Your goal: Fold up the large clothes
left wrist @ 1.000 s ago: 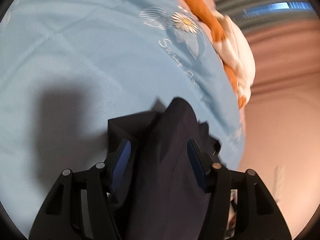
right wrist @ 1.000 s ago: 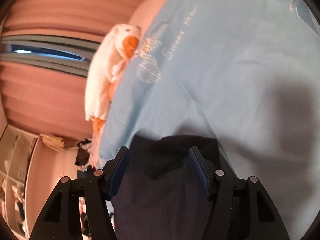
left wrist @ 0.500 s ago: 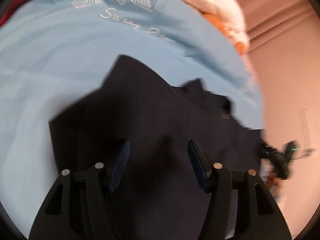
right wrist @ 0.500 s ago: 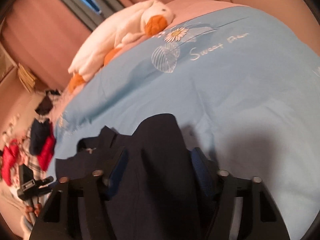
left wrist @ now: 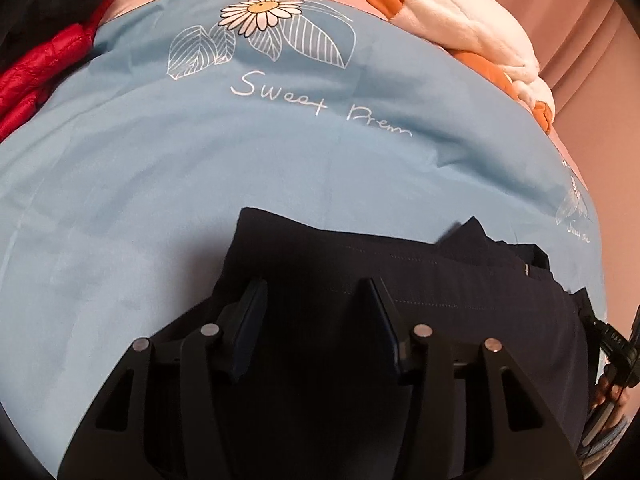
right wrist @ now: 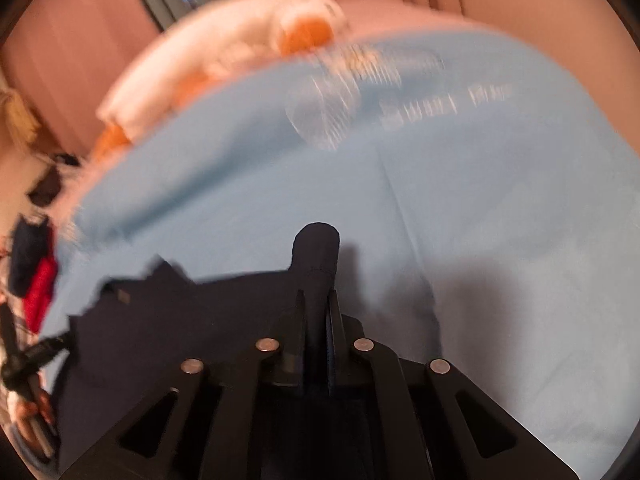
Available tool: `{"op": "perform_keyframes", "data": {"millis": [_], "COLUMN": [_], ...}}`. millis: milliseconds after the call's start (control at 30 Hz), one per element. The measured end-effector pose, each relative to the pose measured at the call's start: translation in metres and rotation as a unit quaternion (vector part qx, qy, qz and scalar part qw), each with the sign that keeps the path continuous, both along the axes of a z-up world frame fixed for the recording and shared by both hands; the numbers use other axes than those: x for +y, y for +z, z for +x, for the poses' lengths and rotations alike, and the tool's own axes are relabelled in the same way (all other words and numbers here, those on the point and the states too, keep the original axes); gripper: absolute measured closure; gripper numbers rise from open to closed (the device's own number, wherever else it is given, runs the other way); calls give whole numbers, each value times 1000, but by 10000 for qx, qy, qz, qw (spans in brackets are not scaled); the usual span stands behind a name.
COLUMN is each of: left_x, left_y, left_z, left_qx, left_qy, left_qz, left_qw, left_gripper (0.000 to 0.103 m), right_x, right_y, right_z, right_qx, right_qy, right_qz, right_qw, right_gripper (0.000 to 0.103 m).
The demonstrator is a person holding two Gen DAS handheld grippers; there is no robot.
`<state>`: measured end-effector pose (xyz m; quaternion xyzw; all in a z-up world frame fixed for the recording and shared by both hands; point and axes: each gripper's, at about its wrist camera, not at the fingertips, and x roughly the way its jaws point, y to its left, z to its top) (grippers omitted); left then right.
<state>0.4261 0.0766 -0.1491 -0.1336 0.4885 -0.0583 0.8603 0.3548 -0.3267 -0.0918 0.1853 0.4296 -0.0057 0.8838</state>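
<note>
Blue bedspread (left wrist: 200, 168): navy garment (right wrist: 180, 320) pinched in right claw (right wrist: 318, 300).

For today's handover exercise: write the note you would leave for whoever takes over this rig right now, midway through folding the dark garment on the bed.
Right gripper: shut on a pinched fold of the dark navy garment, at its edge.
Left gripper: fingers closing, garment under and between them, not yet pinched.
Garment lies spread on the light blue bedcover, near its front edge; plush toy at the far side.
Done: garment laid out, one side gripped.
Left: finish the left grip, then make the folds. How many folds are already in is unclear.
</note>
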Motion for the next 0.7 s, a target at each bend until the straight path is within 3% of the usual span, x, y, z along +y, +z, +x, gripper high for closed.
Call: {"op": "perform_keyframes", "data": {"millis": [33, 67, 133, 233, 400, 533, 700], "left_x": [2, 2, 5, 3, -15, -33, -48], "left_y": [4, 9, 21, 46, 67, 54, 14], "left_z": [-2, -6, -17, -48, -129, -184, -210], "left_qx": [-31, -68, -183, -469, -792, -879, -816], "left_qy": [7, 24, 6, -304, -1100, -1421, -1474], "left_qz": [30, 94, 150, 250, 258, 565, 998], "left_qw": [10000, 9999, 9997, 9981, 9904, 9843, 9806], "left_gripper": [52, 52, 52, 49, 48, 48, 48], "right_x": [-2, -7, -16, -18, 16, 57, 79], "right_y": [2, 8, 20, 44, 67, 58, 33], "right_z": [-3, -8, -19, -43, -103, -160, -189], "right_qx": [-52, -160, -365, -689, -874, -861, -748], "right_qy": [-57, -179, -342, -359, 456, 1075, 1267], "right_qz": [69, 163, 290, 336, -138, -730, -1228], "right_qw": [9999, 9996, 9983, 9964, 9950, 9878, 9815], "right_gripper": [89, 75, 63, 63, 63, 63, 63]}}
